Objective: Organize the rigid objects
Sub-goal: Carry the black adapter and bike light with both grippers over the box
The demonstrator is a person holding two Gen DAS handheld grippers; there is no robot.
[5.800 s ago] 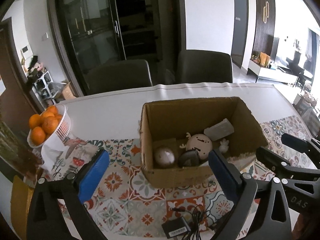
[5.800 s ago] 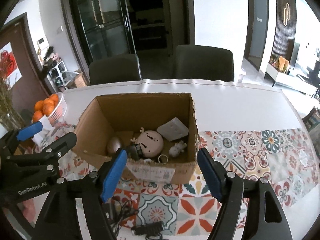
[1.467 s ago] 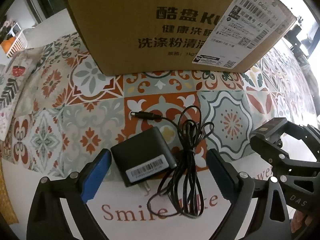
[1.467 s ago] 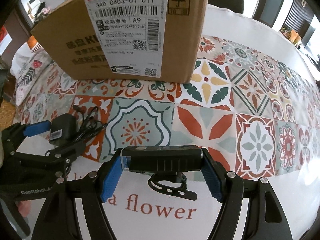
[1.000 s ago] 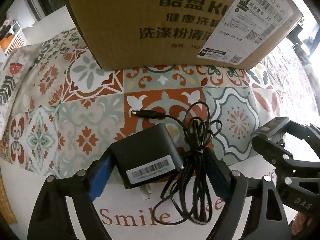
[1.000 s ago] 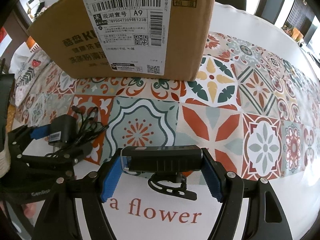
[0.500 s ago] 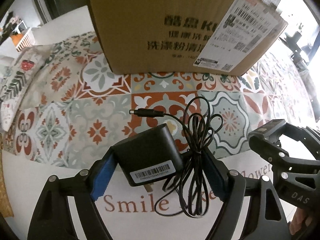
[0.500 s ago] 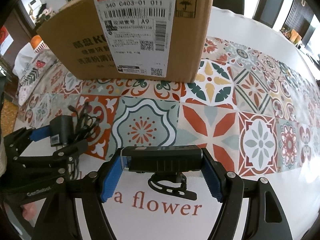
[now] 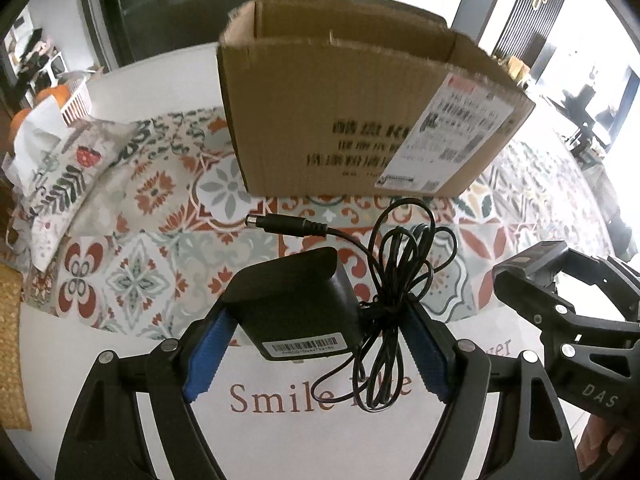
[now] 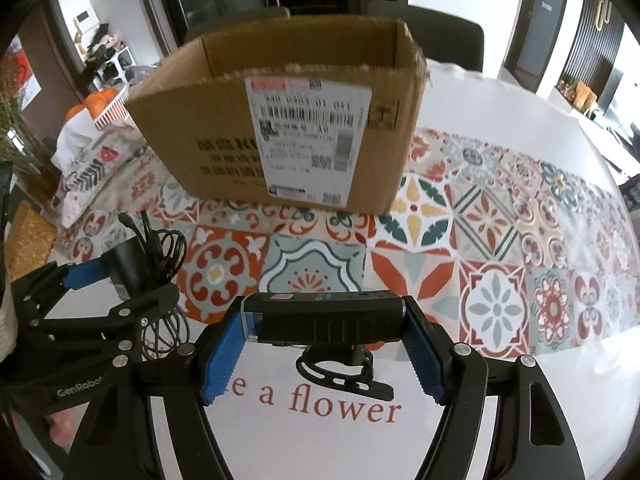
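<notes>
Left fingers (image 9: 208, 344) clamp the black adapter (image 9: 296, 312); right fingers (image 10: 224, 356) clamp the bike light (image 10: 324, 318).

Open-top cardboard box (image 10: 280, 132) straight ahead on bench (image 10: 480, 80), tall near wall blocking level approach; way in from above only. Bare patterned cloth (image 10: 500, 240) right of box, wide free lane. Left side crowded: fruit basket (image 9: 74, 98) and folded cloth (image 9: 60, 168) close to box corner. Left gripper (image 10: 116, 280) and right gripper (image 10: 324, 356) close side by side, narrow gap between.
</notes>
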